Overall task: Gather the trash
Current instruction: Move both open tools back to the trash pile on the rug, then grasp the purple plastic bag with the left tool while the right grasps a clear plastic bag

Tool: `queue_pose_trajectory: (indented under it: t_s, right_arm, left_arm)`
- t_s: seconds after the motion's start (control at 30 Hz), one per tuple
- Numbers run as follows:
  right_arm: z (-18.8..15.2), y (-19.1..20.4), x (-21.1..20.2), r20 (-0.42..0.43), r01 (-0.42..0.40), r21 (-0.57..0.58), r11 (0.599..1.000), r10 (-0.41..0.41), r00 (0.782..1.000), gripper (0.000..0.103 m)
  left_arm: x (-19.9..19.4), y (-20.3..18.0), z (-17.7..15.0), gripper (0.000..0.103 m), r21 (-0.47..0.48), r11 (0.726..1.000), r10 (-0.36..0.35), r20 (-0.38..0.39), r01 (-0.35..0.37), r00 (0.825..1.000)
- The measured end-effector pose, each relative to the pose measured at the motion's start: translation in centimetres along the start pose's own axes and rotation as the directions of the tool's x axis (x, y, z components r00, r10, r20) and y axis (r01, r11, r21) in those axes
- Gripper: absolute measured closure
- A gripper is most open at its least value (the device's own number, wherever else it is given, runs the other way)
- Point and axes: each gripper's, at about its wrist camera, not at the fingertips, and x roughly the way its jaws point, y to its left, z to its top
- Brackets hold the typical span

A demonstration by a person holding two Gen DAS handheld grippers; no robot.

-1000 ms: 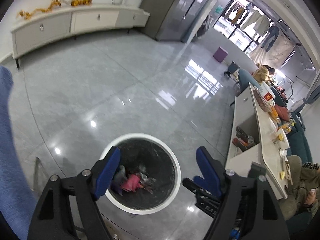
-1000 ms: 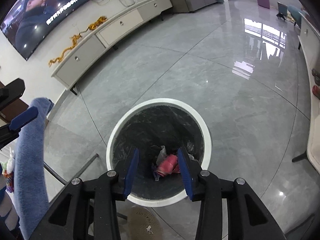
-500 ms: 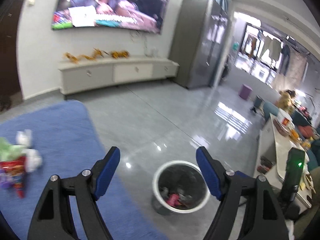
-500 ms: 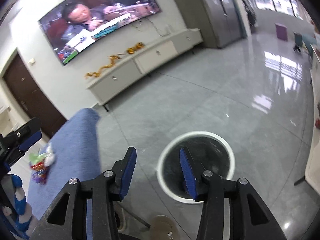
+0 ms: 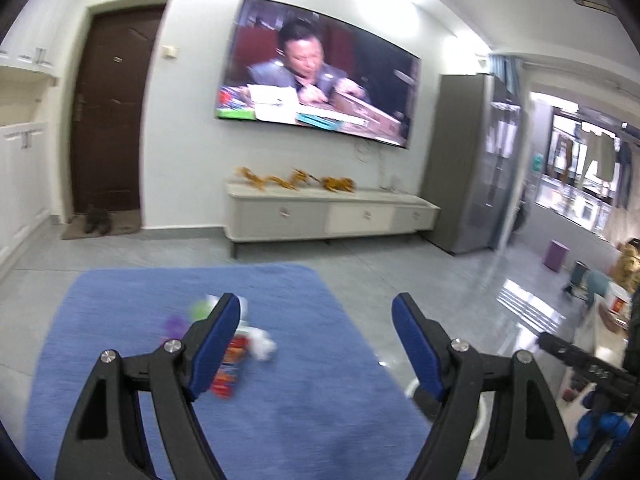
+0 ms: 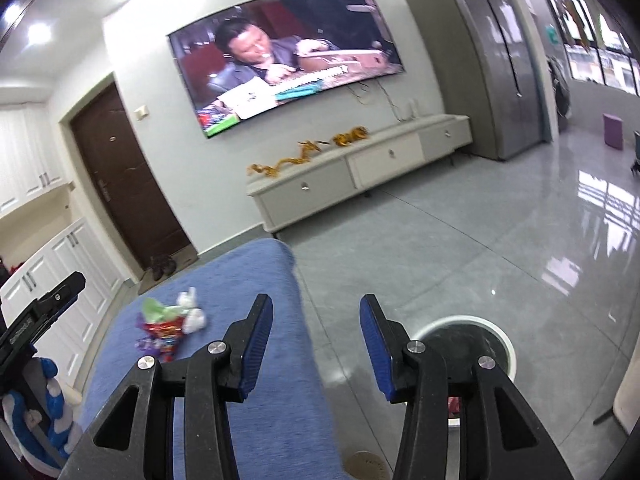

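jaws on both grippers gape wide and empty, trash pile mid-cloth, bin beside its edge.

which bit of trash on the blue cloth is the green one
The crumpled green wrapper, at the pile's far left end in the right wrist view. Next to it are white tissue wads and a red snack packet.

Trash pile (red, green, white wrappers) on blue cloth; bin on floor.

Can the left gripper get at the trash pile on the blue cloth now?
Probably yes: the left gripper is open and empty, and the trash pile lies uncovered on the blue cloth just ahead.
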Motion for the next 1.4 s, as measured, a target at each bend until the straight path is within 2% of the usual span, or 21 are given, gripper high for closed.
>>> queue_pose_trajectory:
  t_s: [0.1, 0.23, 0.33, 0.6, 0.73, 0.83, 1.03, 1.27, 1.4]
  right_arm:
    - [0.3, 2.0, -0.1, 0.002, -0.036, -0.037, 0.999, 0.036, 0.999, 0.060]
    - [1.0, 4.4, -0.2, 0.015, -0.074, -0.086, 0.994, 0.075, 0.997, 0.060]
    - [1.9, 5.7, -0.3, 0.031, -0.102, -0.110, 0.989, 0.106, 0.994, 0.060]
    - [4.3, 8.9, 0.3, 0.065, -0.157, -0.171, 0.973, 0.170, 0.983, 0.060]
    - [5.5, 10.8, 1.5, 0.073, -0.195, -0.193, 0.961, 0.213, 0.974, 0.060]
    - [5.5, 11.7, 3.0, 0.057, -0.217, -0.200, 0.955, 0.233, 0.971, 0.060]
    - [3.6, 12.7, 8.9, -0.047, -0.239, -0.195, 0.951, 0.234, 0.971, 0.060]
    - [0.9, 12.9, 16.8, -0.188, -0.239, -0.166, 0.957, 0.207, 0.960, 0.060]
    - [-0.5, 13.3, 20.7, -0.257, -0.245, -0.156, 0.957, 0.200, 0.945, 0.060]
  left_arm:
    - [-1.5, 2.8, 0.6, 0.026, -0.020, 0.996, 0.084, 0.012, -0.084, 0.996]
    - [-3.3, 6.0, 1.9, 0.026, -0.056, 0.988, 0.148, 0.041, -0.146, 0.988]
    - [-4.7, 8.1, 3.3, 0.026, -0.058, 0.978, 0.205, 0.077, -0.201, 0.976]
    - [-5.6, 11.6, 6.8, 0.026, -0.083, 0.958, 0.283, 0.128, -0.274, 0.951]
    - [-5.0, 13.3, 8.0, 0.026, -0.097, 0.949, 0.310, 0.124, -0.299, 0.943]
    - [-3.3, 14.5, 7.3, 0.026, -0.106, 0.953, 0.294, 0.082, -0.285, 0.952]
    - [3.3, 16.5, 2.9, 0.026, -0.116, 0.958, 0.255, -0.068, -0.261, 0.965]
    - [10.7, 18.1, -2.6, 0.026, -0.108, 0.961, 0.225, -0.226, -0.253, 0.948]
    - [14.1, 18.7, -5.0, 0.026, -0.136, 0.968, 0.163, -0.291, -0.210, 0.943]
